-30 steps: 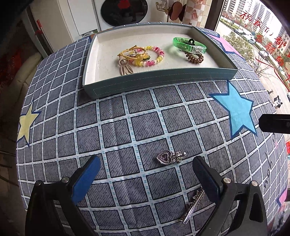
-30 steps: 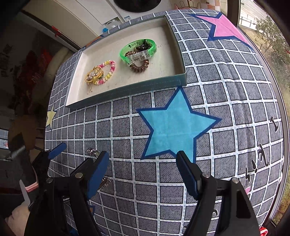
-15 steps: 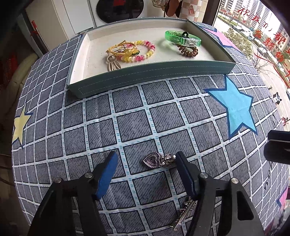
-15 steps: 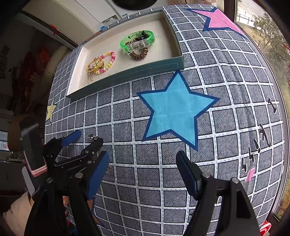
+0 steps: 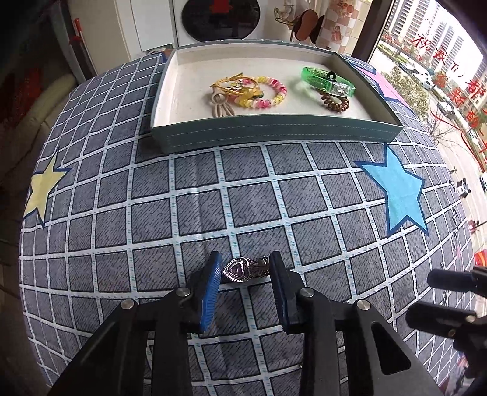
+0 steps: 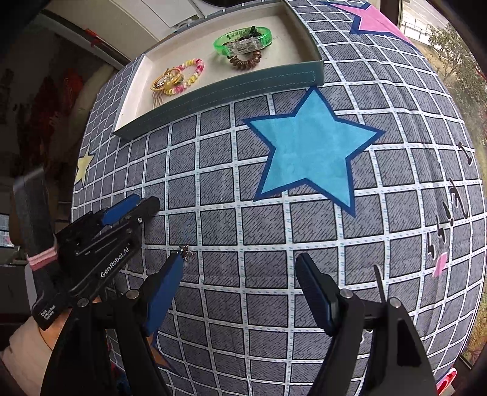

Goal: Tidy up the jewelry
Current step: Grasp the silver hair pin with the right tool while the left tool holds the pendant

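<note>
A silver heart-shaped charm [image 5: 245,271] lies on the checked cloth between the blue pads of my left gripper [image 5: 246,268]. The jaws stand close on both sides of it; the right pad touches it, the left pad shows a small gap. The grey jewelry tray [image 5: 274,134] beyond holds a gold bangle and beaded bracelet [image 5: 252,91], a green bracelet [image 5: 328,80] and a brown coil hair tie [image 5: 334,103]. My right gripper [image 6: 240,274] is open and empty above the cloth. A silver hair clip tip [image 6: 185,252] shows by its left finger. The left gripper [image 6: 127,210] also appears there.
The table is covered by a grey checked cloth with a blue star [image 5: 398,195], a yellow star [image 5: 42,189] and a pink star [image 6: 377,18]. A window is at the right, cabinets behind the tray [image 6: 219,91].
My left gripper has moved forward and closed in around the heart charm. The right gripper has drawn nearer to the left one and stays open.
</note>
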